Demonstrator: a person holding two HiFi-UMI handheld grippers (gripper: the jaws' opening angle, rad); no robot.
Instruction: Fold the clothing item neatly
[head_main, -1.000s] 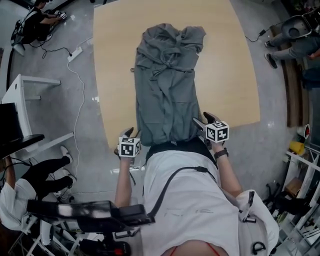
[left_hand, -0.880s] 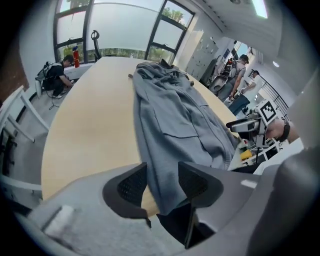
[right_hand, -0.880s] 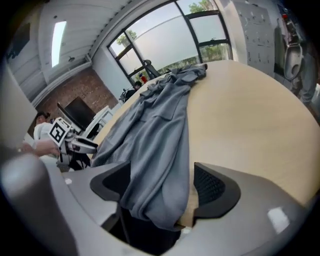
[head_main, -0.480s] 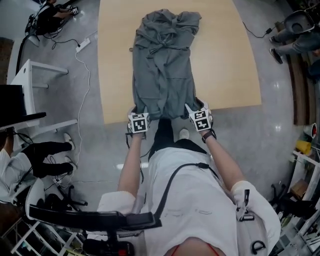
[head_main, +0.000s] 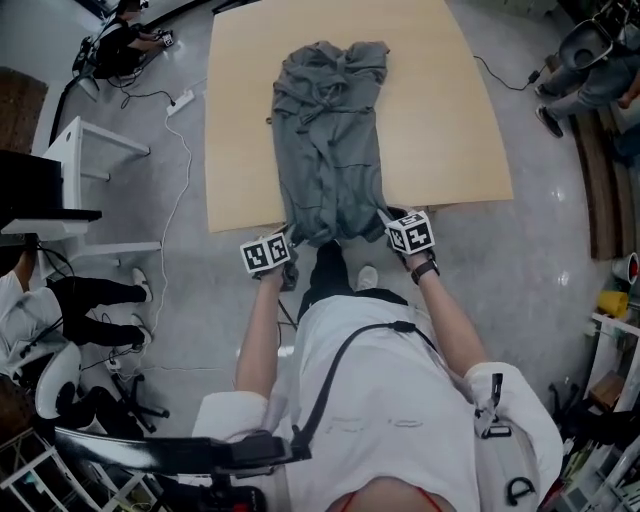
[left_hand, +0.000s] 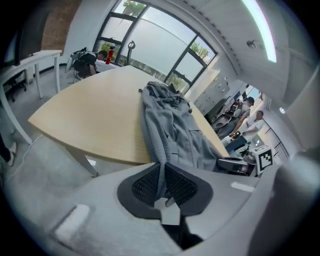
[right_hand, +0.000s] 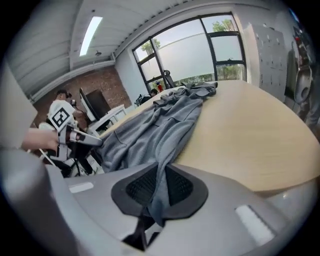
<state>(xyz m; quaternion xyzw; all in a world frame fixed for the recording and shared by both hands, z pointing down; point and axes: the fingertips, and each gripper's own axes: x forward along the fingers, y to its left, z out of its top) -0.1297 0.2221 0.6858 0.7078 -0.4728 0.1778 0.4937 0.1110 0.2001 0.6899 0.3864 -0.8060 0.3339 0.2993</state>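
Though the head view hides it, left tongs (left_hand: 161, 181) and right tongs (right_hand: 161, 186) (gripper views) are closing on the garment (head_main: 330, 150).

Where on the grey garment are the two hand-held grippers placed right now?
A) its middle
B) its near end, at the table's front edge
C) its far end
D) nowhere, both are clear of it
B: the left hand-held gripper and the right hand-held gripper are each closing their jaws on the near end of the garment, with fabric pinched between the pads, at the front edge of the table.
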